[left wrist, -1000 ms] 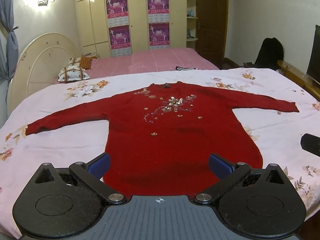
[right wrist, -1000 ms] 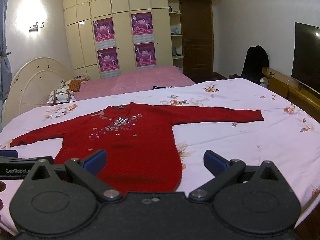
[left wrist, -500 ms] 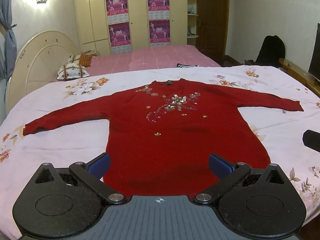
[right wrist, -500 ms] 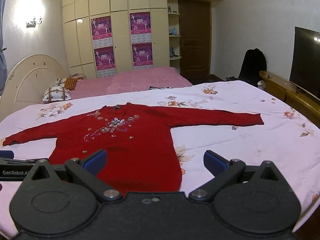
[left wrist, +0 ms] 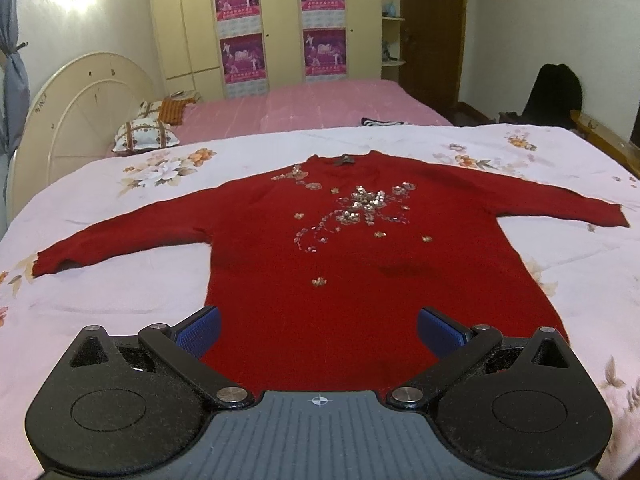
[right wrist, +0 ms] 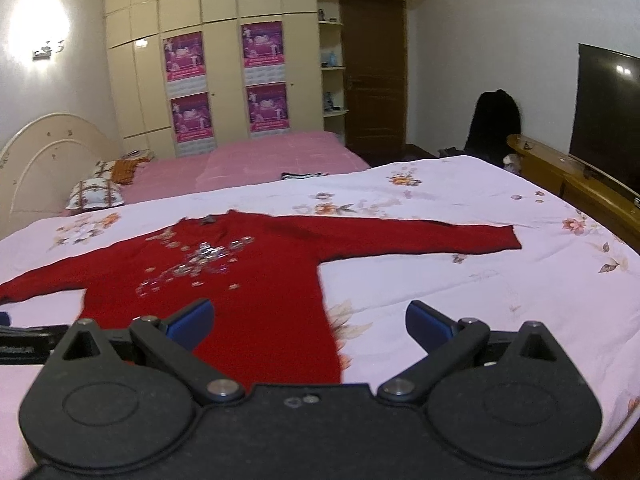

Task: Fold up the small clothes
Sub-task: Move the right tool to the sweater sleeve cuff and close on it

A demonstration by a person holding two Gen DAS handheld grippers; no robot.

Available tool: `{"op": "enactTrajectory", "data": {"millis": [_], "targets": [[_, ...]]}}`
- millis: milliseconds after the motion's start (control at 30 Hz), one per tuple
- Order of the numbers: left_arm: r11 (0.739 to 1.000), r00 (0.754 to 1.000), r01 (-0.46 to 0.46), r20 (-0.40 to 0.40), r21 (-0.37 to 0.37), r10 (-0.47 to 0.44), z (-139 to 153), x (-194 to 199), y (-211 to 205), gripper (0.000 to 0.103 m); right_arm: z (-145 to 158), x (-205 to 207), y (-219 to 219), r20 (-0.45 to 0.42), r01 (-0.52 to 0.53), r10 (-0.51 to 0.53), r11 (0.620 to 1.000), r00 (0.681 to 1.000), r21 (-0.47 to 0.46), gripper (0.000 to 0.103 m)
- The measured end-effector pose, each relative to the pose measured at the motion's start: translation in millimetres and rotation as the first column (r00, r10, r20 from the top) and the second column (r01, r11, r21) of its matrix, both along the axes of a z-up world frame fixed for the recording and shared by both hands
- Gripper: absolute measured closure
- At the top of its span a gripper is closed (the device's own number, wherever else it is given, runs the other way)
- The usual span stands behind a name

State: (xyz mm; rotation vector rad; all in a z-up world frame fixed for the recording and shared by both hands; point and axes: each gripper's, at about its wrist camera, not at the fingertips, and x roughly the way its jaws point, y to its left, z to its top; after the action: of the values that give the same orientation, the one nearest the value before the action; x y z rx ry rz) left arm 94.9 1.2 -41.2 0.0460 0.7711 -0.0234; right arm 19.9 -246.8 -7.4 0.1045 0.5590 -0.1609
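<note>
We have not begun folding yet, as far as the views show. The red sweater (left wrist: 360, 264) lies face up and fully spread on the floral bedspread (left wrist: 120, 288), hem nearest us, neckline at the far side, with its left sleeve (left wrist: 120, 240) and right sleeve (right wrist: 420, 236) stretched straight out to either side. No crease or fold is visible anywhere in it, so by our judgement every step is left: sleeves in, sides over, then the body doubled.

Our left hand-held gripper (left wrist: 318, 326) hovers over the near hem with its jaws spread wide and nothing between them. Our right hand-held gripper (right wrist: 310, 322) is likewise wide open and empty, poised above the sweater's near right edge and the bare bedspread beside it.

The sweater looks like a soft, matte knit, long in the body with a rounded hem. Across the chest runs a spray of shiny sequin trim (left wrist: 360, 208), silvery and raised, which could snag or stiffen a fold. The bedspread is pale, lightly wrinkled and printed with flowers.
</note>
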Motion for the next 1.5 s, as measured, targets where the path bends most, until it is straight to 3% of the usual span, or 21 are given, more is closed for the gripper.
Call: {"op": "enactTrajectory", "data": {"millis": [500, 900, 1000, 1067, 1100, 1167, 1200, 1367, 1500], "targets": [[1.000, 0.999, -0.001, -0.040, -0.007, 0.001, -46.7, 140.1, -74.2, 0.000, -54.2, 127.1, -129.8, -0.097, 0.139, -0.135, 0.990, 0.986, 0.039, 0.003], [0.998, 0.994, 0.059, -0.090, 0.017, -0.057, -77.7, 222.6, -151.4, 0.000, -96.3, 193.8, -210.3, -0.162, 0.224, -0.211, 0.973, 0.964, 0.062, 0.006], [0.998, 0.993, 0.066, -0.097, 0.024, -0.063, -84.8, 238.6, -163.1, 0.000, -106.7, 204.3, -229.5, -0.172, 0.254, -0.239, 0.964, 0.956, 0.074, 0.014], [0.997, 0.993, 0.073, -0.098, 0.030, -0.069, -88.4, 245.8, -170.9, 0.000, -114.7, 212.3, -242.4, -0.196, 0.270, -0.248, 0.959, 0.949, 0.090, 0.052], [0.997, 0.993, 0.073, -0.099, 0.034, -0.070, -89.8, 248.6, -173.9, 0.000, -118.9, 216.0, -249.1, -0.213, 0.283, -0.257, 0.954, 0.943, 0.104, 0.050], [0.997, 0.992, 0.072, -0.103, 0.038, -0.068, -92.9, 254.8, -177.1, 0.000, -125.0, 219.4, -260.6, -0.219, 0.300, -0.265, 0.943, 0.939, 0.144, 0.033], [0.997, 0.992, 0.069, -0.106, 0.041, -0.065, -95.1, 258.5, -177.4, 0.000, -126.8, 219.9, -264.7, -0.218, 0.307, -0.271, 0.939, 0.938, 0.152, 0.032], [0.996, 0.992, 0.068, -0.108, 0.056, -0.061, -103.2, 274.0, -181.2, 0.000, -141.0, 223.9, -289.0, -0.250, 0.341, -0.287, 0.916, 0.925, 0.213, 0.046], [0.995, 0.992, 0.072, -0.106, 0.070, -0.064, -109.4, 281.4, -180.8, 0.000, -150.5, 226.7, -307.8, -0.258, 0.382, -0.318, 0.888, 0.912, 0.257, 0.051]]}}
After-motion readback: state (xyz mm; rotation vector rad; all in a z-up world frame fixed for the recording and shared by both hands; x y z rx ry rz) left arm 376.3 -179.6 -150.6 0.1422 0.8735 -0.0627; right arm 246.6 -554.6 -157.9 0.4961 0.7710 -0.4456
